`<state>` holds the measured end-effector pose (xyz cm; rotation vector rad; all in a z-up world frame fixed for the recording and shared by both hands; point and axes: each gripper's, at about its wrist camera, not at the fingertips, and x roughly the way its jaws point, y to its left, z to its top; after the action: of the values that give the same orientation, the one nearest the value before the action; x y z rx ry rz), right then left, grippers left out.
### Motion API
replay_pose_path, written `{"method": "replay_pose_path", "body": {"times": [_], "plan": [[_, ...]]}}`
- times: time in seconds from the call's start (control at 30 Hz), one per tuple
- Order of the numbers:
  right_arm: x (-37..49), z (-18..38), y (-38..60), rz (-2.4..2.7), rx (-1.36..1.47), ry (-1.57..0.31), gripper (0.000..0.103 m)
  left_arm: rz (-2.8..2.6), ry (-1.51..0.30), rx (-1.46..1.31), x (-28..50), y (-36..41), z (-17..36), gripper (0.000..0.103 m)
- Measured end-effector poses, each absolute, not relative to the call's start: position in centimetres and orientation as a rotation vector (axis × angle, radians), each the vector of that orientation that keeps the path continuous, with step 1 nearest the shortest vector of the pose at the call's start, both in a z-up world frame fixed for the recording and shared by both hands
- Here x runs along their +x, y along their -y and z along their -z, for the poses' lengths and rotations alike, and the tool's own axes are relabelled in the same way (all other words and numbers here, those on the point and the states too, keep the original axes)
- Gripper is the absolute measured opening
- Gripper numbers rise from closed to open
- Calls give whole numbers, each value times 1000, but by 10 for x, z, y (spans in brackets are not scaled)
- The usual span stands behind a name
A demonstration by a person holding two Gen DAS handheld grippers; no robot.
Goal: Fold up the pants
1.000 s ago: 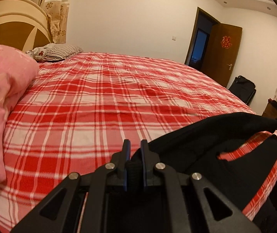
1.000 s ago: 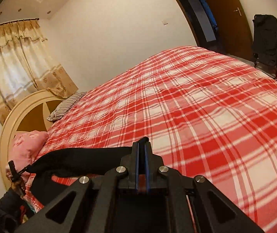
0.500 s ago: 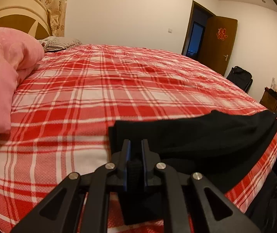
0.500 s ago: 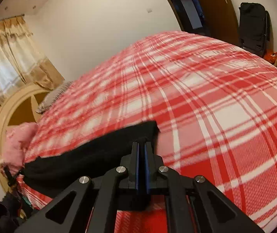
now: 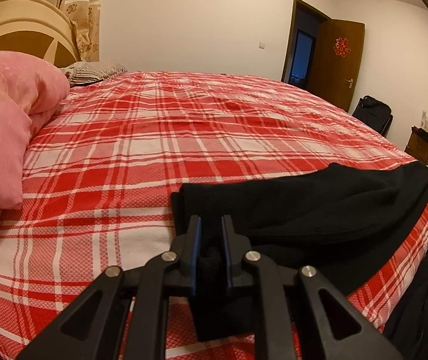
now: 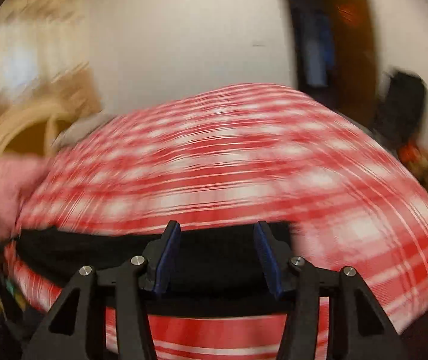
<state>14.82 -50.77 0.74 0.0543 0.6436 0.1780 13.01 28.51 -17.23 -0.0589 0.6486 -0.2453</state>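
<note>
Bedroom, wide bed under a red-and-white plaid cotton sheet (image 5: 160, 138): one fold looks laid, more to go.

The black fabric pants (image 5: 319, 207) lie along the near edge of the bed, stretched sideways as a long doubled band, some cloth drooping over the mattress edge. My left claw (image 5: 211, 252) is narrow, pinching a bunch of the pants at their left end. My right claw (image 6: 217, 255) stands wide with nothing between its blue pads (image 6: 169, 258), hovering just above the other end; that view is badly smeared, so I cannot tell whether it touches the cloth. I judge the lengthwise fold done; the band must yet be folded shorter and smoothed. A pink quilted duvet (image 5: 7, 126) sits heaped well apart at the headboard.
</note>
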Motion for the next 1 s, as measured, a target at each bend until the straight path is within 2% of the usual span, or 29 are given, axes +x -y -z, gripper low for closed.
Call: {"method": "replay_pose_path", "body": {"times": [0.1,0.33,0.47,0.67,0.7,0.73,0.77,0.83,1.0], "plan": [[157,5,418,-335,-113,-707,53,245,-645,-50,130,-283,170,16],[154,97,223,-701,-445,-873,53,239,-635,-12,128,-279,171,15],[151,124,169,-760,-619,-842,53,244,-624,11,126,-277,168,14],[165,138,153,-725,-715,-833,53,253,-602,57,128,-273,157,14],[168,142,153,-735,-711,-850,47,251,-601,64,130,-272,156,14],[169,144,152,-744,-714,-864,33,251,-598,68,131,-272,154,13],[169,143,153,-754,-714,-861,29,255,-593,70,132,-271,151,13],[166,139,151,-759,-717,-853,5,261,-574,82,131,-271,143,13],[153,109,158,-798,-655,-830,5,287,-526,103,114,-272,122,12]]}}
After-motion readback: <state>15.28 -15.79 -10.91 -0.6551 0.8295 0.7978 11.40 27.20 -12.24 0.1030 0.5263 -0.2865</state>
